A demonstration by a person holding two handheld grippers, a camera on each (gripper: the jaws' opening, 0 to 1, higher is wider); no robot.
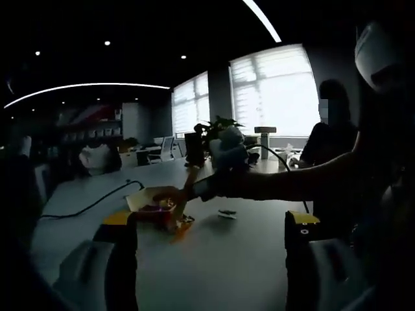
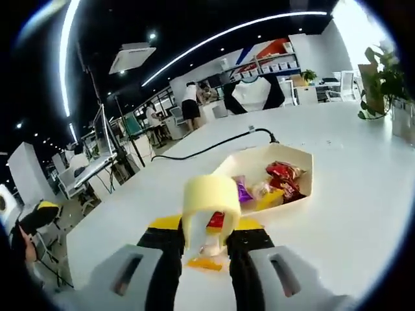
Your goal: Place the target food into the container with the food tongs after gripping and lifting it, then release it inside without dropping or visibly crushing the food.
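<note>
In the right gripper view my right gripper (image 2: 207,225) is shut on pale yellow food tongs (image 2: 211,197), whose looped end stands up between the jaws. A red and orange piece (image 2: 206,259) shows low between the tong arms; I cannot tell if it is pinched. Just beyond lies a white container (image 2: 299,194) with several wrapped snacks (image 2: 280,176), red, purple and yellow. In the left gripper view my left gripper (image 1: 211,220) is open, its jaws wide apart above the table. Past it, the tongs (image 1: 185,201) reach down at the container (image 1: 139,197), with an orange bit (image 1: 182,230) beside it.
A white table (image 2: 363,162) carries a black cable (image 2: 220,144) behind the container and a potted plant (image 2: 382,84) at the right. A small dark object (image 1: 227,214) lies on the table. A person's arm (image 1: 292,183) crosses from the right. People stand among the distant desks (image 2: 189,100).
</note>
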